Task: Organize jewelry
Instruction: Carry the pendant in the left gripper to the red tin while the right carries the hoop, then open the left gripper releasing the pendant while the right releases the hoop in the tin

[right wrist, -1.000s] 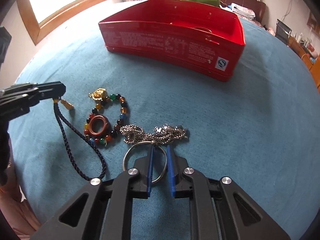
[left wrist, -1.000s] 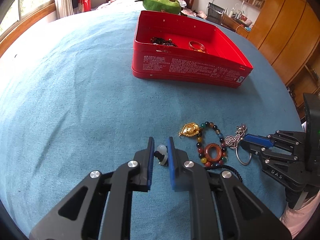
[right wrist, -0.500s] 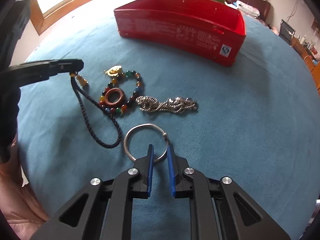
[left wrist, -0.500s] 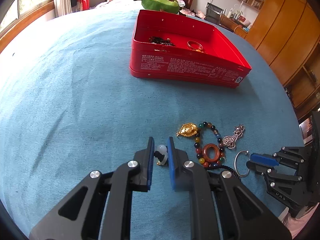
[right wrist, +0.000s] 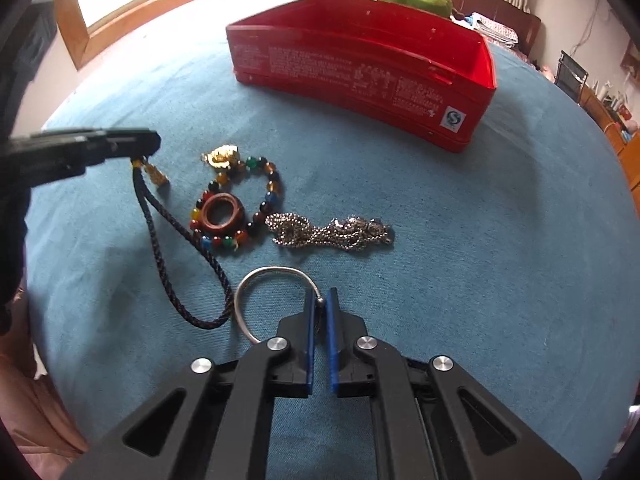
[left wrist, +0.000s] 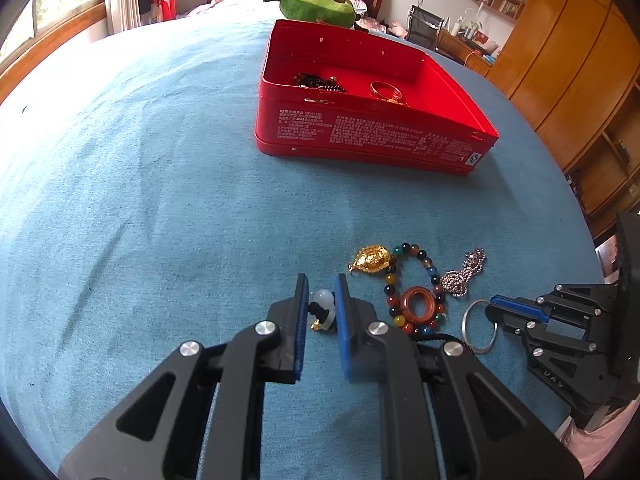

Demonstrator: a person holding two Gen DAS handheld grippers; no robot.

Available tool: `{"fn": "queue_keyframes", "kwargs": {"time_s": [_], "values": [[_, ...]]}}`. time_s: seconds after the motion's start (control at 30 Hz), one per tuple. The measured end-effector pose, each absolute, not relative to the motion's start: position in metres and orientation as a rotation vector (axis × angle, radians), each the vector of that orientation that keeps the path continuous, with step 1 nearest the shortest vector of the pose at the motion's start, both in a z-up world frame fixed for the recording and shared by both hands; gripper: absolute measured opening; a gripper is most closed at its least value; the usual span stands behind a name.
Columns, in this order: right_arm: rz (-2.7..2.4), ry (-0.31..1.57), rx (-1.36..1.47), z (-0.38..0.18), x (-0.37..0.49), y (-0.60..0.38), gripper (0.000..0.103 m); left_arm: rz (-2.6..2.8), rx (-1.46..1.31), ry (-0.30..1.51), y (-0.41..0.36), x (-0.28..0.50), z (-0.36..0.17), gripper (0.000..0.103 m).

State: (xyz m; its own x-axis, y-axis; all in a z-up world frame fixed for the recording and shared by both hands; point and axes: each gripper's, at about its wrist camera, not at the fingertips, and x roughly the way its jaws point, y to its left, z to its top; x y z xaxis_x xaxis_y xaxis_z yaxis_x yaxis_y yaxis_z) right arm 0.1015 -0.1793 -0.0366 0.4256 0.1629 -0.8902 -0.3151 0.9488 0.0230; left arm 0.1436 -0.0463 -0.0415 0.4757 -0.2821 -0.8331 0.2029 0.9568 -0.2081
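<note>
My left gripper [left wrist: 320,286] is shut on a cord necklace by its white bead pendant [left wrist: 323,304]; its dark braided cord [right wrist: 172,240] trails over the blue cloth. My right gripper [right wrist: 320,300] is shut on a silver bangle [right wrist: 256,284], also seen in the left wrist view [left wrist: 478,328]. Between them lie a multicoloured bead bracelet [right wrist: 256,200] with a gold charm [left wrist: 370,259], a red-brown ring [right wrist: 222,212] inside it, and a silver chain [right wrist: 332,232]. The open red tin [left wrist: 376,120] stands farther back with a dark bead string [left wrist: 320,82] and a gold bangle [left wrist: 386,92] inside.
A green plush toy [left wrist: 316,4] lies behind the tin. A wooden window sill [right wrist: 140,12] is on the left, wooden wardrobes [left wrist: 560,60] on the right. The blue cloth [left wrist: 140,160] spreads wide to the left of the tin.
My right gripper has pulled the silver bangle back, away from the silver chain and bead bracelet. My left gripper has kept its hold on the pendant and has lifted slightly.
</note>
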Motion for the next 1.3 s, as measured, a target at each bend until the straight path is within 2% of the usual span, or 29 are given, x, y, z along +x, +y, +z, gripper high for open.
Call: {"fn": "queue_keyframes", "kwargs": {"time_s": [0.4,0.7,0.97,1.3], "values": [[0.29,0.947,-0.027,0.015,0.107,-0.205,0.005,-0.316,-0.116,0.929,-0.041,0.139,-0.004,0.012],[0.271,0.893,0.015,0.048,0.149,-0.216,0.005,-0.328,-0.104,0.838,-0.048,0.157,0.043,0.012],[0.216,0.88,0.06,0.067,0.222,-0.222,0.005,-0.313,-0.106,0.804,-0.065,0.213,0.076,0.012],[0.108,0.899,0.07,0.046,0.315,-0.224,0.005,-0.251,-0.15,0.813,-0.075,0.312,0.06,0.012]]}}
